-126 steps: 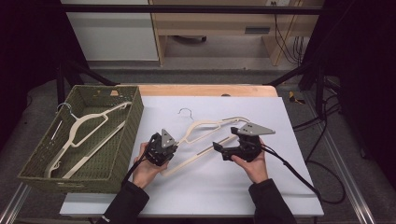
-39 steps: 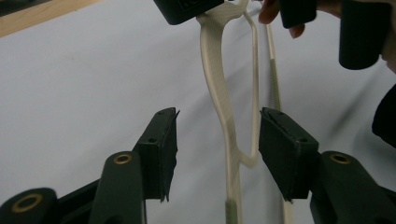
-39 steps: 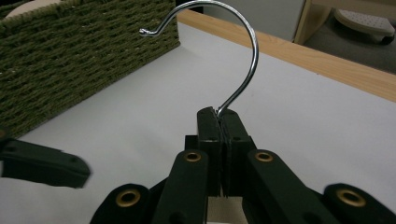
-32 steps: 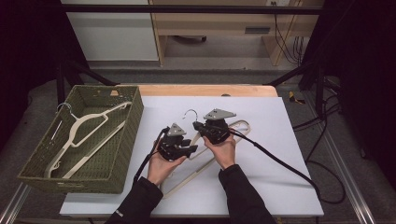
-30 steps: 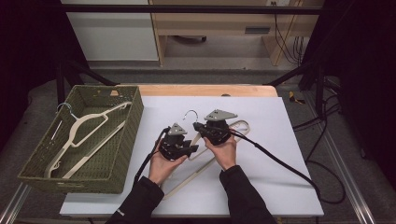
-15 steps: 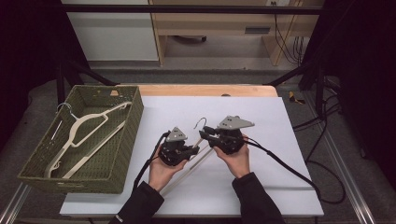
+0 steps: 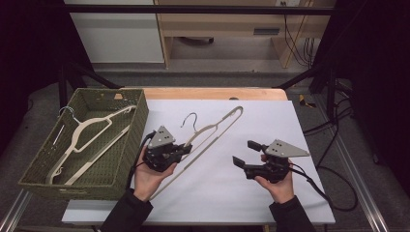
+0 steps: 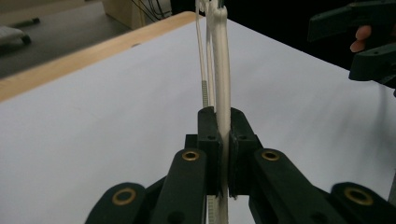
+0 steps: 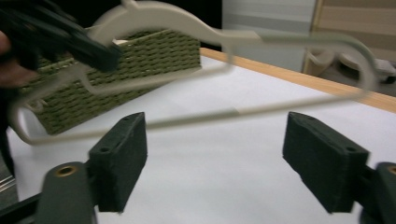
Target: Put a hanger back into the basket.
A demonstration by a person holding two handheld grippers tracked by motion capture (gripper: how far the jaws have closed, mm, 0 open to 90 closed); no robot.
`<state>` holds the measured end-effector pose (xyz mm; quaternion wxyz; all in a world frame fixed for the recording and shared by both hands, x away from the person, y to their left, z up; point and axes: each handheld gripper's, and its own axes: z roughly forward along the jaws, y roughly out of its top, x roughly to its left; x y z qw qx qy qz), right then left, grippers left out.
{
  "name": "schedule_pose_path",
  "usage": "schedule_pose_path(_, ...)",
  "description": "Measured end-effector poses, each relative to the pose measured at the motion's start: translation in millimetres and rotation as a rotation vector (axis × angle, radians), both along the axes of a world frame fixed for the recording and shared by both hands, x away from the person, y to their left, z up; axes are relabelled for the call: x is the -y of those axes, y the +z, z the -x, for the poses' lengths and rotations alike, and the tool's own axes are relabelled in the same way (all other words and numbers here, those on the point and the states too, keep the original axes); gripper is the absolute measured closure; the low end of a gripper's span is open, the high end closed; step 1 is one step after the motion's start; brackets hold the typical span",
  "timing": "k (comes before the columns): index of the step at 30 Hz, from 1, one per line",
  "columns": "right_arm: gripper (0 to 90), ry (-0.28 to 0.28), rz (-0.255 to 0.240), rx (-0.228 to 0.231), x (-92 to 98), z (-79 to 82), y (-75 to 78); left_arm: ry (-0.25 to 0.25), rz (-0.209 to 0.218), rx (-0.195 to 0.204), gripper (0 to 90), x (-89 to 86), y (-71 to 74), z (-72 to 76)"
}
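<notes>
Cream plastic hanger (image 7: 208,133) is clamped by your left gripper (image 7: 180,151) on its lower arm, and it is lifted over the white table (image 7: 251,193), just right of the green woven basket (image 7: 121,159). Your right gripper (image 7: 244,155) is empty, its jaws spread wide, well apart to the right. I judge you are carrying the hanger toward the basket, where another hanger (image 7: 89,137) already lies. The next move calls for swinging it left over the rim and then opening the jaws. No brand or readable writing is visible.
</notes>
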<state>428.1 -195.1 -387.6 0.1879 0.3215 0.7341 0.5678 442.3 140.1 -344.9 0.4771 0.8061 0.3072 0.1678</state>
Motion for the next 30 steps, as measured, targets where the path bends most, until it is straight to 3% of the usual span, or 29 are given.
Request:
schedule_pose_path(4,12.6,-0.045,0.001,-0.008,17.4,2.1,-5.7,-0.001,-0.005,0.042,86.1,-16.1,21.8,6.8)
schedule_pose_path(12,8.8,-0.107,-0.005,-0.015,35.0,4.5,-9.4,0.012,-0.044,0.112,86.0,-50.7,55.2,11.4)
schedule_pose_path(15,8.2,-0.119,0.005,-0.007,37.4,5.4,-9.1,0.014,-0.051,0.116,86.0,-67.1,63.9,6.6)
schedule_pose_path(19,6.6,-0.127,0.011,-0.001,40.9,7.6,-7.8,0.033,-0.021,0.109,86.0,-92.5,75.0,0.1)
schedule_pose_path(26,4.7,-0.152,0.006,-0.001,47.8,8.4,-7.4,0.105,-0.009,0.106,86.0,-135.1,90.4,-6.4)
schedule_pose_path(30,4.1,-0.155,0.012,-0.006,49.4,8.6,-7.5,0.123,0.007,0.108,86.0,-152.8,95.1,-7.9)
